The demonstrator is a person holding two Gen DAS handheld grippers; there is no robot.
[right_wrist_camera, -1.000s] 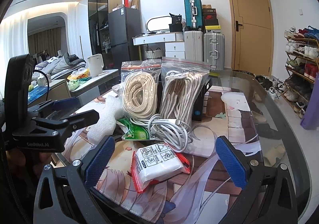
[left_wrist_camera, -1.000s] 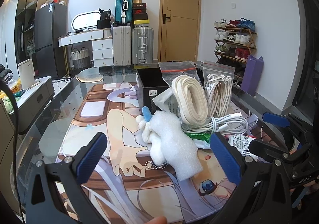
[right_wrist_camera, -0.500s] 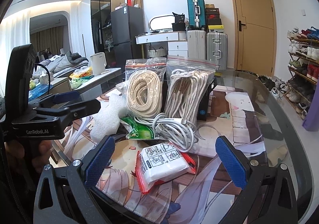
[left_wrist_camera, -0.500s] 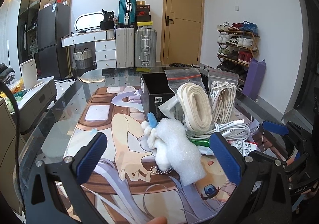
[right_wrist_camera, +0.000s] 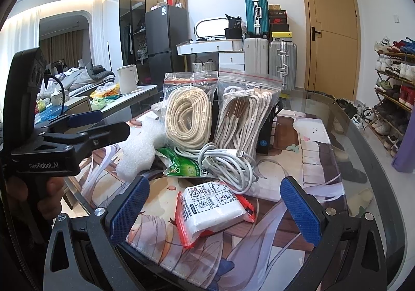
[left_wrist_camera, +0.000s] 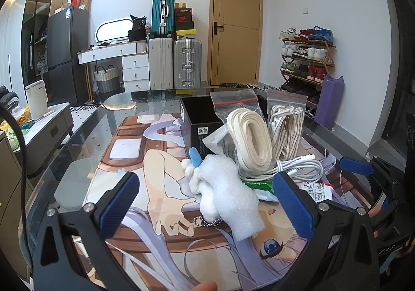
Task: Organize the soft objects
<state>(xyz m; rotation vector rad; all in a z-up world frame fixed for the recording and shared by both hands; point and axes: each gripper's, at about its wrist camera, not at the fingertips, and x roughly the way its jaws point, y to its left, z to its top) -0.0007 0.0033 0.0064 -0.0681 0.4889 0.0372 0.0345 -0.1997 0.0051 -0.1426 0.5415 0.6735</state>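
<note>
A white foam wrap (left_wrist_camera: pixel 230 195) lies on the printed mat beside a small white plush with a blue tip and a bead chain (left_wrist_camera: pixel 193 174). My left gripper (left_wrist_camera: pixel 205 203) is open, its jaws wide on either side of them, just short. The foam also shows in the right wrist view (right_wrist_camera: pixel 137 151). My right gripper (right_wrist_camera: pixel 215 208) is open around a white tissue pack with red edges (right_wrist_camera: pixel 212 208). Beyond lie a green packet (right_wrist_camera: pixel 184 164), a coiled white cable (right_wrist_camera: pixel 228 164) and two bagged ropes (right_wrist_camera: pixel 188 117) (right_wrist_camera: pixel 243 114).
A black open box (left_wrist_camera: pixel 199 120) stands behind the bagged ropes. The printed mat (left_wrist_camera: pixel 129 146) lies on a glass table whose curved edge (right_wrist_camera: pixel 384 161) runs along the right. The left gripper's body (right_wrist_camera: pixel 52 146) shows at the left of the right wrist view.
Both views have shifted slightly: the objects sit a little lower and closer in the left wrist view. Both grippers stay open and nothing has been taken hold of.
</note>
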